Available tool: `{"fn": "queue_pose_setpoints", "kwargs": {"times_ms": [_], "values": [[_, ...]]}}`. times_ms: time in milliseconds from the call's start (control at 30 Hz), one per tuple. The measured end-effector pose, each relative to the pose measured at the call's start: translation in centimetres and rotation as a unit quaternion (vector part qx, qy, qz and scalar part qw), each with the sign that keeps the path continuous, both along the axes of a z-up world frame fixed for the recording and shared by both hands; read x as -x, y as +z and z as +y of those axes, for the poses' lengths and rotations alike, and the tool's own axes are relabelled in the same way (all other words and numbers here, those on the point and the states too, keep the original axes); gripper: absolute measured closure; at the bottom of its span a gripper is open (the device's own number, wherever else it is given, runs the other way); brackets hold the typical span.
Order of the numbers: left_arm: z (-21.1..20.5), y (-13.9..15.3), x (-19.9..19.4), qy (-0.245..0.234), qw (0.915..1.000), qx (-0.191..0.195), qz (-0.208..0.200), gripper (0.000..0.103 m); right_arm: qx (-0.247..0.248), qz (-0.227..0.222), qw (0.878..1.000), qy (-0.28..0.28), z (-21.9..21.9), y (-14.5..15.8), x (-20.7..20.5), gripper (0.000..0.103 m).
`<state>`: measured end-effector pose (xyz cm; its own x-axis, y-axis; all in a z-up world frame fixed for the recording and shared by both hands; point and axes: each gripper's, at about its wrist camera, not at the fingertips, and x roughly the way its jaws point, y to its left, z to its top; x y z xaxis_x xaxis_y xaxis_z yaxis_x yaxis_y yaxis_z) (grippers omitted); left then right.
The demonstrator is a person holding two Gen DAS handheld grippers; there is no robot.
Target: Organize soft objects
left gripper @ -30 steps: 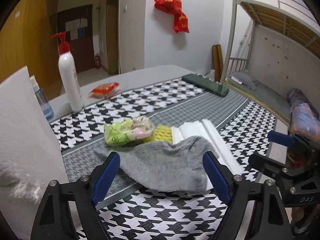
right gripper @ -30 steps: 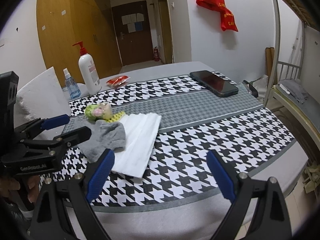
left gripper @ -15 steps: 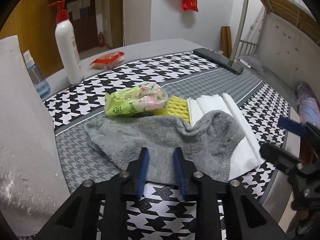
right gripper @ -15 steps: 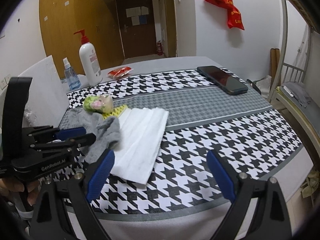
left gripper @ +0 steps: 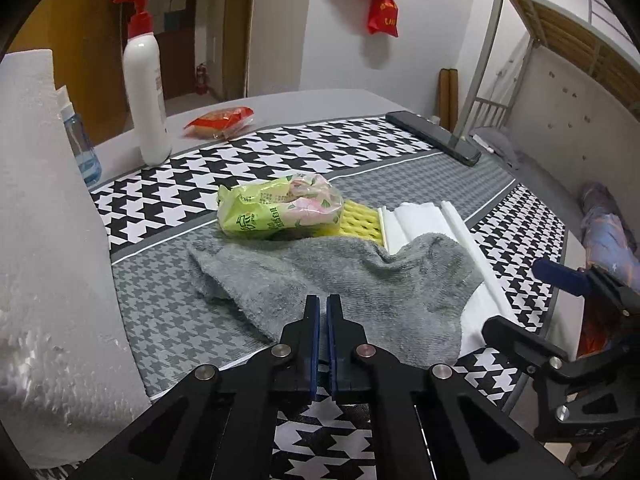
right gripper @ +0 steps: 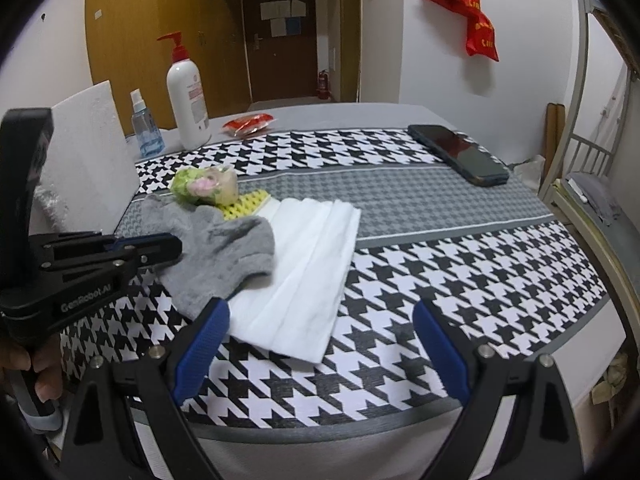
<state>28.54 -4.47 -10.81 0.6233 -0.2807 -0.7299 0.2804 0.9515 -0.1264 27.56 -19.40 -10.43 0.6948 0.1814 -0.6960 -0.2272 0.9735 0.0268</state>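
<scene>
On the houndstooth-covered desk (right gripper: 460,292) a folded white cloth (right gripper: 304,272) lies partly under the grey sock (left gripper: 340,276) — the left tool (left gripper: 322,312) has just closed on the sock's near edge; the right tool (right gripper: 320,344) gapes wide, empty.

Right gripper (right gripper: 320,344): your fingers stand wide apart over the houndstooth table (right gripper: 460,272), nothing between them.
Left gripper (right gripper: 160,242): at your left, fingers together, tips over the grey sock (right gripper: 224,252).
Grey sock: lies partly on the folded white cloth (right gripper: 304,276).
Behind the sock: a green packet (right gripper: 204,186) on a yellow sponge (right gripper: 248,204).
Far right: a dark phone (right gripper: 460,154).
</scene>
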Motion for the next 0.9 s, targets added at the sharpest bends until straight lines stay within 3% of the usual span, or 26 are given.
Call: {"fn": "queue_pose_setpoints", "kwargs": {"times_ms": [33, 67, 200, 300, 367, 433, 700, 867, 900], "values": [[0.0, 0.1, 0.1, -0.002, 1.0, 0.003, -0.003, 0.099, -0.001, 0.003, 1.0, 0.0, 0.0, -0.1, -0.1, 0.013], [0.1, 0.1, 0.1, -0.003, 1.0, 0.004, -0.005, 0.099, -0.003, 0.009, 1.0, 0.002, 0.1, -0.1, -0.1, 0.023], [0.2, 0.4, 0.3, -0.001, 0.9999, 0.01, -0.013, 0.099, -0.007, 0.033, 0.999, 0.009, 0.5, -0.7, -0.6, 0.07], [0.4, 0.6, 0.4, -0.002, 0.9997, 0.015, -0.018, 0.097, -0.008, 0.034, 0.999, 0.014, 0.7, -0.9, -0.3, 0.09], [0.5, 0.8, 0.5, -0.001, 0.9996, 0.015, -0.023, 0.092, -0.008, 0.03, 0.999, 0.009, 0.5, -0.7, 0.0, 0.091], [0.5, 0.8, 0.6, 0.001, 0.9996, 0.015, -0.025, 0.076, -0.001, 0.022, 1.0, -0.003, -0.1, -0.4, 0.6, 0.092], [0.5, 1.4, 1.2, 0.002, 0.9988, 0.022, -0.043, 0.033, 0.004, 0.006, 0.998, -0.07, -4.6, 1.2, 2.2, 0.094], [-0.1, 1.0, 1.1, -0.01, 0.9993, 0.013, -0.033, 0.027, 0.013, 0.009, 0.995, -0.096, -6.0, 1.8, 2.7, 0.093], [-0.1, 0.9, 1.0, -0.012, 0.9994, 0.013, -0.03, 0.027, 0.016, 0.011, 0.995, -0.095, -6.0, 1.8, 2.7, 0.086]]}}
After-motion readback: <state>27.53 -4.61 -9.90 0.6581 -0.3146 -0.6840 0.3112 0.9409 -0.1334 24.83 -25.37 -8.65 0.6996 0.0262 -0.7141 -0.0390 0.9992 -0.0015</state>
